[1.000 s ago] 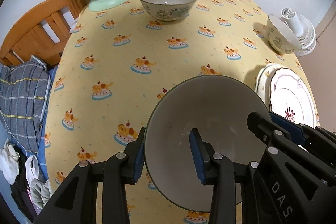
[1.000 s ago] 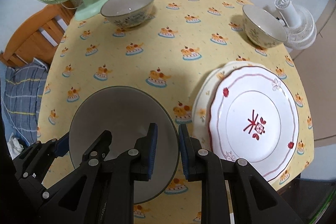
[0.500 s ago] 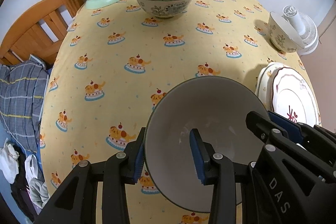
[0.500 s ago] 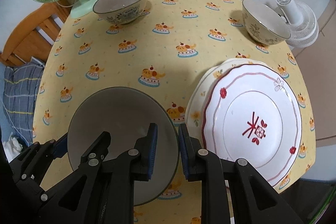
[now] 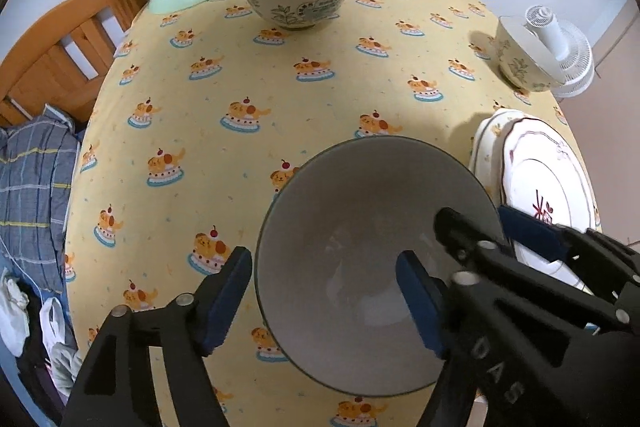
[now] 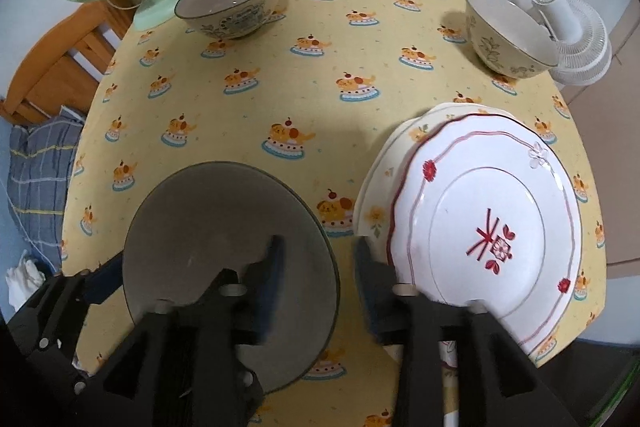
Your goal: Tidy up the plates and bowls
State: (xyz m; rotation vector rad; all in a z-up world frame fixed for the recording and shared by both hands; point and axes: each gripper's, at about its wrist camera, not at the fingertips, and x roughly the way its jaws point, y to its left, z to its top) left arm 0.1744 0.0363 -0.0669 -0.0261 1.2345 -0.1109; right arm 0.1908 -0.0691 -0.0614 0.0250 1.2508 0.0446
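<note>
Left wrist: grey bowl point(image 5: 360, 247) rim sits between the opening, released left hand-held gripper point(image 5: 324, 291) jaws

Even indoor light, soft shadows; heavy fisheye warp, dark corners; right gripper point(image 6: 316, 263) fingers motion-blurred.

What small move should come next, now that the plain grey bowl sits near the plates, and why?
Probably lift both grippers straight up and clear. The left gripper and right gripper each straddle the rim of the plain grey bowl, jaws opening and pads off it, and it appears to rest on the yellow cake-print tablecloth. Sideways motion could knock the rim or the red-trimmed white plate.
</note>
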